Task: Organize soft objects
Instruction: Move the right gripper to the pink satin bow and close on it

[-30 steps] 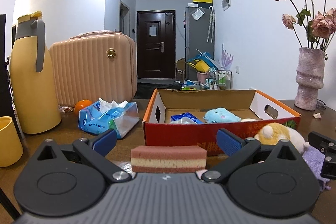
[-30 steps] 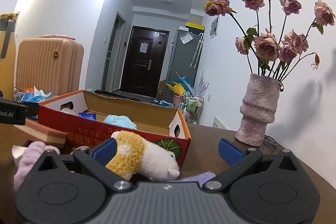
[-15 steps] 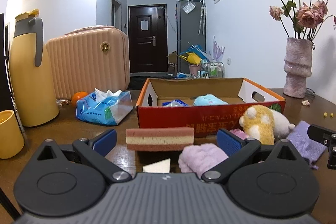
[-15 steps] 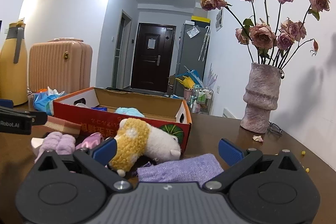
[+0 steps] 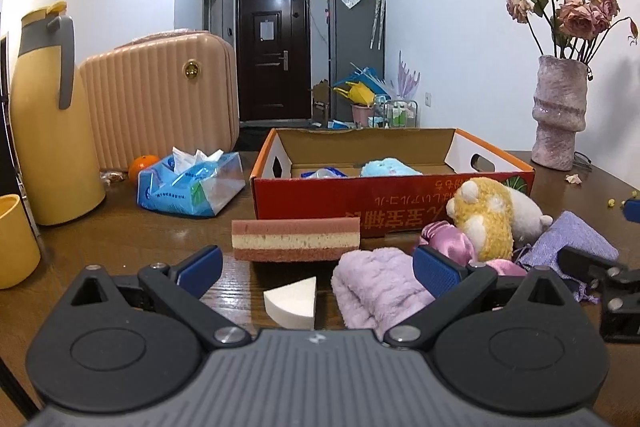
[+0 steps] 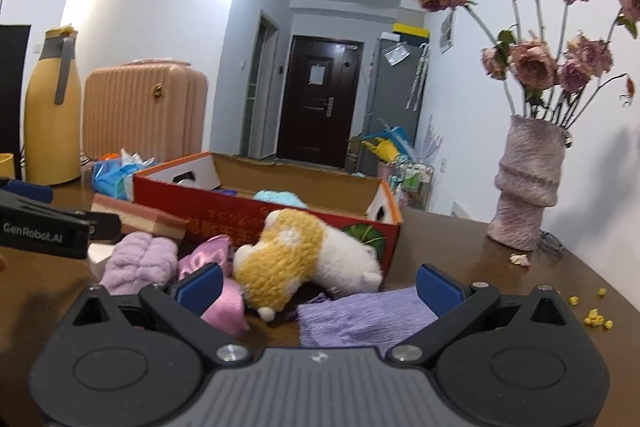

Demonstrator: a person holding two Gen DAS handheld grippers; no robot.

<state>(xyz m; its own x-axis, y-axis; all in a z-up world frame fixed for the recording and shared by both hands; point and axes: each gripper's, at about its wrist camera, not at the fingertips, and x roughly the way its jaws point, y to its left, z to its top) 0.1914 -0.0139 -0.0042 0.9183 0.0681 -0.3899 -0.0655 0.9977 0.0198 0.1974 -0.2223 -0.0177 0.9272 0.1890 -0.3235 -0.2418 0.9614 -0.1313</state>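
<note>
A red cardboard box stands open on the brown table, with a light blue plush inside. In front of it lie a striped pink sponge, a white wedge sponge, a lilac fluffy towel, a pink satin pouch, a yellow-and-white plush and a purple cloth bag. My left gripper is open and empty, just short of the wedge sponge and towel. My right gripper is open and empty, just before the plush and purple bag.
A blue tissue pack, an orange, a yellow thermos, a yellow cup and a pink suitcase stand at the left. A vase of dried roses stands at the right, with petals scattered near it.
Both grippers have pulled back from the box, so more of the soft objects on the table show in front of them. Both stay open and empty.
</note>
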